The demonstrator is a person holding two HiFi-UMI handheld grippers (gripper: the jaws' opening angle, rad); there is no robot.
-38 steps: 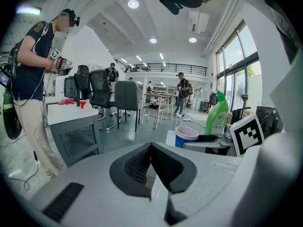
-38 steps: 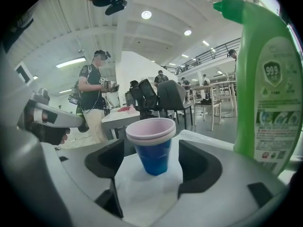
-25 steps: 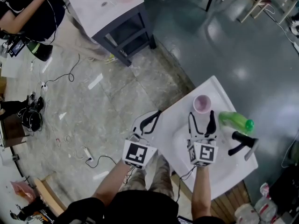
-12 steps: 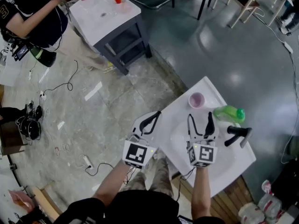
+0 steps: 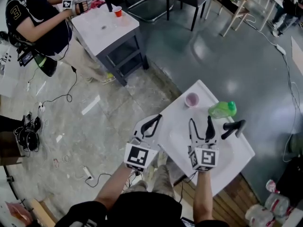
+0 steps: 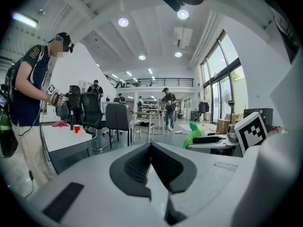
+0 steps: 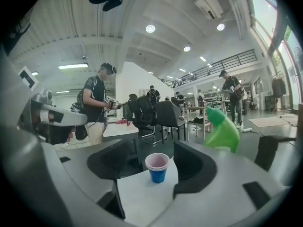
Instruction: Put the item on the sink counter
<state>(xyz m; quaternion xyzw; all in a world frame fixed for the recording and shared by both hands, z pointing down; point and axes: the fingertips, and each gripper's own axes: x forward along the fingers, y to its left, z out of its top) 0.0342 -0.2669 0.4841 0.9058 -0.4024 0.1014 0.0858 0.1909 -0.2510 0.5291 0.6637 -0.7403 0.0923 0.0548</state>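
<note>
A white sink counter (image 5: 176,118) stands in front of me. At its far end sit a pink-lined blue cup (image 5: 191,100) (image 7: 157,167) and a green bottle (image 5: 222,109) (image 7: 222,131), lying on its side. My right gripper (image 5: 200,122) (image 7: 152,161) hovers over the basin. Its jaws are closing, still wide apart, with nothing between them; the cup stands well ahead. My left gripper (image 5: 152,123) (image 6: 150,148) hangs over the counter's left edge, its jaws together and no item visible in them.
A black faucet (image 5: 233,126) rises at the counter's right side. A person (image 5: 38,22) holding grippers stands at a grey table (image 5: 106,22) with a red cup (image 5: 117,12), far left. Cables (image 5: 61,96) trail over the floor. Chairs (image 5: 227,6) stand beyond.
The head view has shifted, so the counter, cup and bottle sit higher and further left in it. The right jaws have narrowed slightly. Both grippers keep about the same place.
</note>
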